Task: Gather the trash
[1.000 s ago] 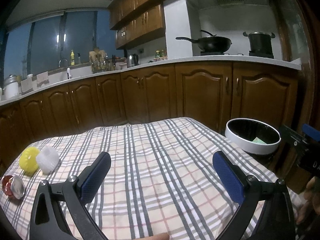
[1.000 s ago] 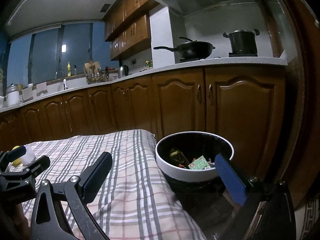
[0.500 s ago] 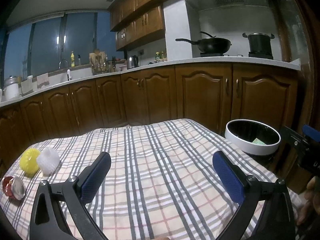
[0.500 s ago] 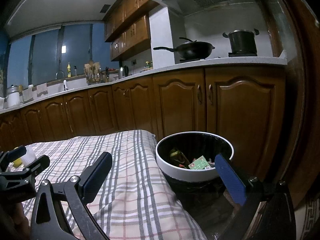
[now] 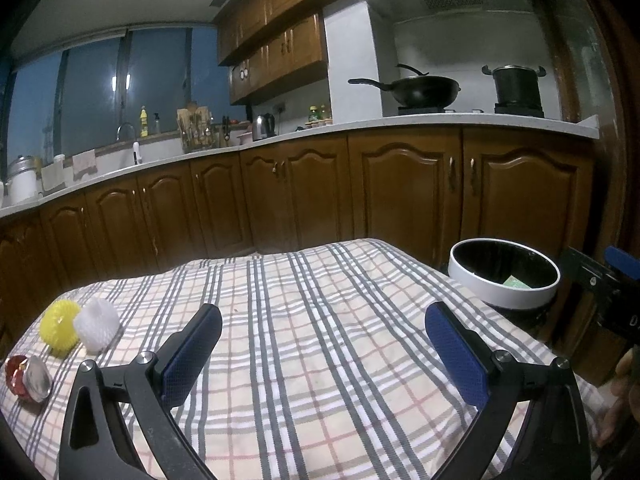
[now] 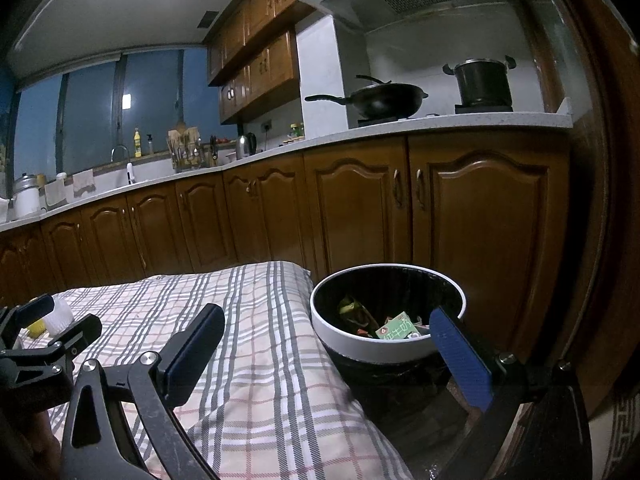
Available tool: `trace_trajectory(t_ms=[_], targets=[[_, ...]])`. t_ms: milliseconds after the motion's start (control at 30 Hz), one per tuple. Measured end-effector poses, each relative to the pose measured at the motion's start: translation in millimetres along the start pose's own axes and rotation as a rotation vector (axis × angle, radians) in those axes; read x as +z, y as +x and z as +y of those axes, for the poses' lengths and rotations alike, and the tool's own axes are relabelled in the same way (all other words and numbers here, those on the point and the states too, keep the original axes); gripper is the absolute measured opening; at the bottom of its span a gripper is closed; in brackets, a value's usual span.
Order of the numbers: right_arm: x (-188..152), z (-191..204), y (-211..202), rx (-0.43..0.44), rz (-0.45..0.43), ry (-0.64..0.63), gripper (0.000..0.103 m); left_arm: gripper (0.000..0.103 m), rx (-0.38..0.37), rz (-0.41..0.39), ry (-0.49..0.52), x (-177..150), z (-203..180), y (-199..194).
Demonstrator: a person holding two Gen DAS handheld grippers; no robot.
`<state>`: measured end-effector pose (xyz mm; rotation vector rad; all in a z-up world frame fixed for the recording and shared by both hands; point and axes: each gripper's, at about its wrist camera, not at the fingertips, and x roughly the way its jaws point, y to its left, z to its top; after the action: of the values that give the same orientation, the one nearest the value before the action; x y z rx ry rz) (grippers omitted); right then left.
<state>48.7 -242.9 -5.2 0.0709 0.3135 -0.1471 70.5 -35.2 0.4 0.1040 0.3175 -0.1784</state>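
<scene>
From the left wrist view, the left gripper (image 5: 322, 344) hangs over the plaid tablecloth (image 5: 304, 320) with its blue pads spread wide and nothing between them; the remaining trash lies well off to its left: a yellow foam net (image 5: 60, 328) touching a white foam net (image 5: 97, 323), and nearer the cloth's edge a crushed red can (image 5: 27, 372), its long axis running roughly left to right. The white-rimmed bin (image 5: 503, 276) sits off to its right, past the table edge. From the right wrist view, the right gripper (image 6: 326, 350) is likewise spread and empty, with the bin (image 6: 387, 314) just ahead between its pads, already holding a green carton (image 6: 398, 326) and wrappers. The left gripper looks nearer the litter, so it would likely swing left. Dark wood cabinets (image 6: 352, 200) ring the dim kitchen
</scene>
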Motion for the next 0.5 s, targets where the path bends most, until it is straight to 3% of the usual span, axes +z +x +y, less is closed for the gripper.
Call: trace_trajectory(t_ms=[500], targets=[[0.5,1.0,-2.0,0.001,0.0,0.0,0.103,0.102,-0.001,-0.001,-0.002,0.6,0.5,-0.4]])
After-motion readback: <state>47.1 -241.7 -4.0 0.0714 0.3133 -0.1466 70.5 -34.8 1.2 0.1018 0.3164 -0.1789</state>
